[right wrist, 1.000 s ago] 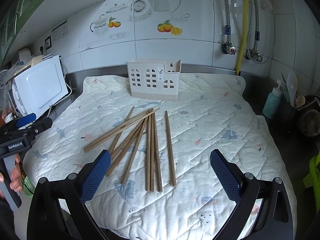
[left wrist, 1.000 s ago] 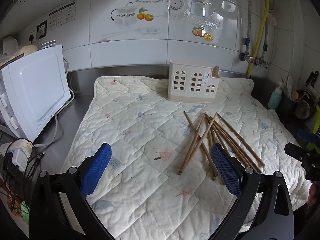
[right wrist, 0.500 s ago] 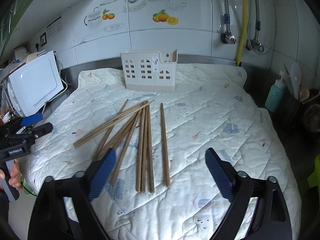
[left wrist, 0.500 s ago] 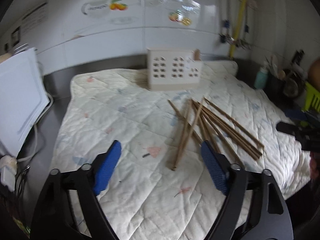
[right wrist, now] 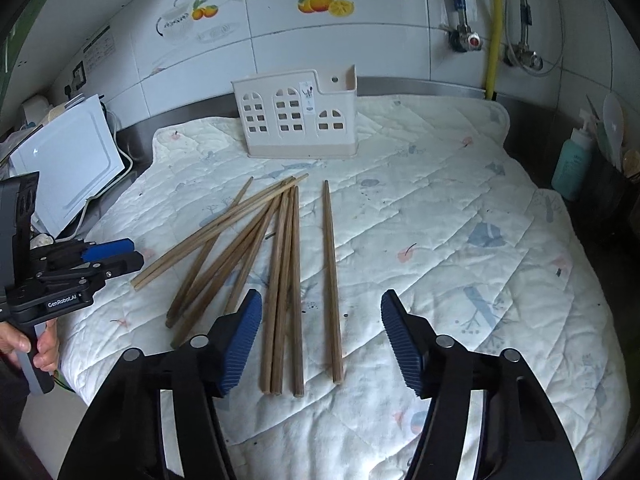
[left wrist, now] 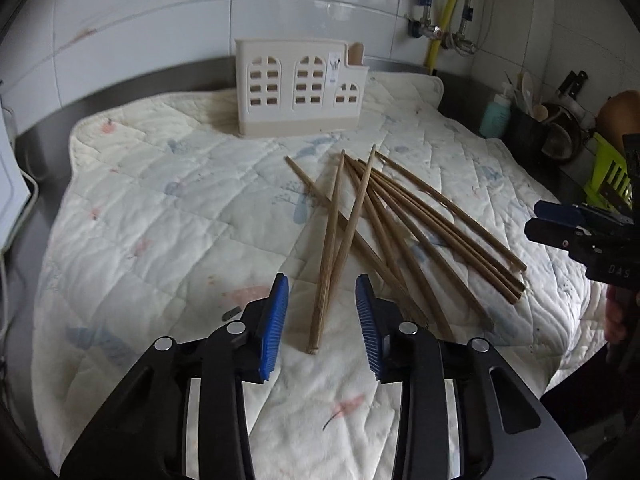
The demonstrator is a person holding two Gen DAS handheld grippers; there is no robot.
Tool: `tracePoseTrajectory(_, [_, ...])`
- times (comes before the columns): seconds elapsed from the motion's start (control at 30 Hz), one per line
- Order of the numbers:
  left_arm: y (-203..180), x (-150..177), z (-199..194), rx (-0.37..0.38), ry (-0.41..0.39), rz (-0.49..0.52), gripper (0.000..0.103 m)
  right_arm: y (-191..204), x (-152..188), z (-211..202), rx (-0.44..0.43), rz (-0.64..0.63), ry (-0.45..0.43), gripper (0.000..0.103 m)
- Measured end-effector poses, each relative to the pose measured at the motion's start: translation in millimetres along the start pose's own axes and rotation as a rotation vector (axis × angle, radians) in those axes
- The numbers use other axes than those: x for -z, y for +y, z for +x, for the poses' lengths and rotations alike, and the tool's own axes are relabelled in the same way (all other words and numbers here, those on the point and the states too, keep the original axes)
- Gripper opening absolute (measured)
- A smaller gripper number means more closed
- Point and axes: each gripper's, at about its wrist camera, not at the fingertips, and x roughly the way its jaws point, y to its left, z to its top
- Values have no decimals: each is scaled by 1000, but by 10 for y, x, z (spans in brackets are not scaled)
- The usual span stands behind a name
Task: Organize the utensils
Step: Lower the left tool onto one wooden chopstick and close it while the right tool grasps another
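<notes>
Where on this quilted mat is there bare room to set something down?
Free: the mat right of the lone chopstick, and the left strip beside the white appliance. Crowded: the centre, where the chopsticks fan out below the holder.

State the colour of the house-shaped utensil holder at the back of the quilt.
Cream utensil holder, with arched window cut-outs; the right wrist view shows it best.

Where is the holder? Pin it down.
In both wrist views the holder stands upright at the far edge of the quilt, before the tiled wall, just beyond the chopsticks' far tips.
</notes>
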Motion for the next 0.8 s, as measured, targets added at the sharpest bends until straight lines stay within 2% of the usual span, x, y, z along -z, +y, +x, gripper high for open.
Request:
tracePoseTrajectory(0.07, [17,-9,59,8,11,0,35,-11,-3,56,-6,4,12,52])
tracePoseTrajectory(0.17, [43,-26,172,29,42,0,26,-25,-8,133,-8,6,26,46])
tracePoseTrajectory(0.3, [88,-58,258,43,59,-8,26,-58,-18,206,-17,19,37,40])
tracePoseTrajectory(0.37, [119,-73,295,59,67,-15,18,-65,-16,236,-17,22,40,39])
tracePoseTrajectory(0.47, [193,-91,336,99,79,-45,18,-54,-16,274,-18,17,46,39])
tracePoseTrajectory(0.67, [303,-103,358,123,81,-75,18,-46,-18,314,-19,18,54,39])
tracePoseTrajectory(0.8, [309,-94,374,107,95,-51,18,-53,-12,342,-16,20,60,39])
